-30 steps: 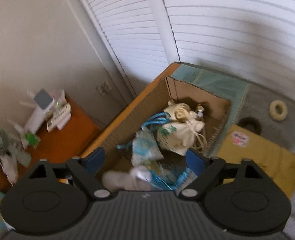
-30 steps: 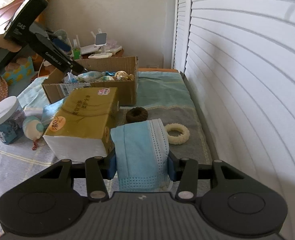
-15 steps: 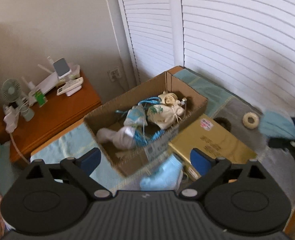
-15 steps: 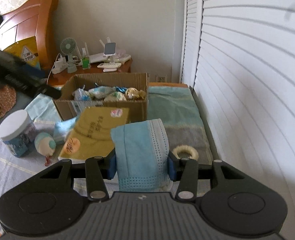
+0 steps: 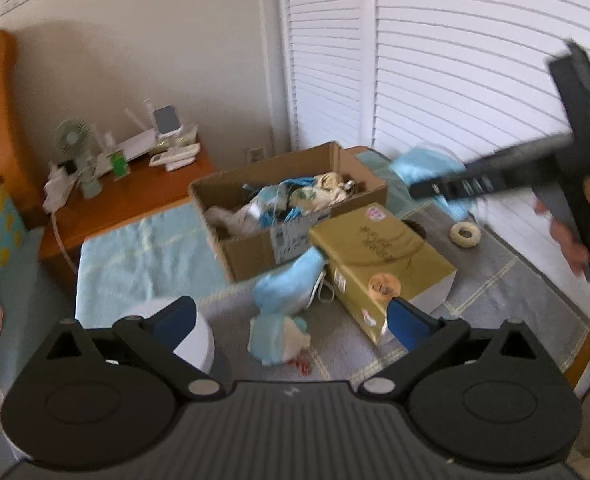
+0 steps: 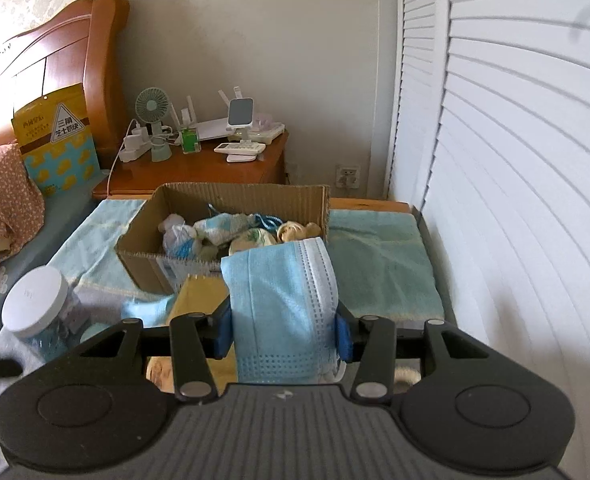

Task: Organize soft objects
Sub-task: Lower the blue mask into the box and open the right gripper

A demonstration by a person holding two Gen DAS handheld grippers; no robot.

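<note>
While the right gripper (image 6: 283,334) is held above the bed, a folded light-blue face mask (image 6: 281,300) is seen pinched between its blue pads, the jaws closed to about the width of the fold. The mask is judged very light, limp and easily creased; nothing fragile is noted. Hold is taken across the middle of the fold, with the upper half standing free above the pads and a little hanging below. Some slip is thought possible, as the pleated fabric is smooth and thin, so a firm pinch across all layers seems wise. Beyond the mask, an open cardboard box (image 6: 239,194) is seen directly ahead, already holding soft items: small cloth pouches and blue cord. It is judged the likely place for the mask.

The left gripper (image 5: 291,318) is seen spread wide and carrying nothing, no object between its pads. Below and ahead of it a small light-blue plush toy (image 5: 285,308) lies on the grey bed cover (image 5: 495,300), just beside a yellow-wrapped tissue pack (image 5: 379,252). The plush is judged soft and compressible; a grasp round its body would be suitable. A white-lidded jar (image 6: 35,304) stands near it. A cream ring (image 5: 465,234) lies farther off, towards the slatted doors. The left view is blurred, so finer detail cannot be told.
</note>
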